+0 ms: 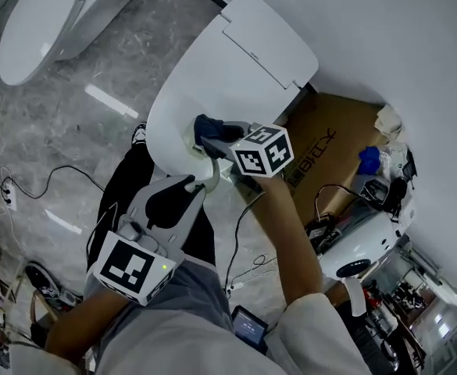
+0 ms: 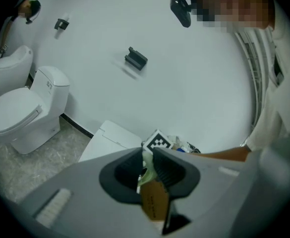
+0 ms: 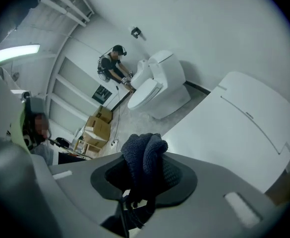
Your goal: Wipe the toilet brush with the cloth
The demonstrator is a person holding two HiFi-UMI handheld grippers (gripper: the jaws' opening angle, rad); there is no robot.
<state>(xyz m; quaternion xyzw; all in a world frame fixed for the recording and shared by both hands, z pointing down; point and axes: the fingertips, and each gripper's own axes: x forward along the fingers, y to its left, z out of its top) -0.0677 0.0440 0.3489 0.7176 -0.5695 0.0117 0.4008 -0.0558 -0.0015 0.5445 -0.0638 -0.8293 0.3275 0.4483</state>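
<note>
My left gripper (image 1: pixel 199 184) reaches up from the lower left and is shut on the pale green handle of the toilet brush (image 1: pixel 212 170). In the left gripper view that handle (image 2: pixel 145 166) shows as a thin pale strip pinched between the jaws (image 2: pixel 147 157). My right gripper (image 1: pixel 212 135) comes in from the right, shut on a dark blue cloth (image 1: pixel 211 126). The cloth sits against the brush's upper end, over the white toilet lid (image 1: pixel 236 61). In the right gripper view the bunched cloth (image 3: pixel 144 156) fills the gap of the jaws (image 3: pixel 145 171). The brush's head is hidden.
A second white toilet (image 1: pixel 41 22) stands at the top left on the marble floor. A cardboard box (image 1: pixel 333 143) and a white appliance (image 1: pixel 361 244) crowd the right. Cables (image 1: pixel 56 180) trail over the floor at left. Another person (image 3: pixel 115 61) crouches by a far toilet.
</note>
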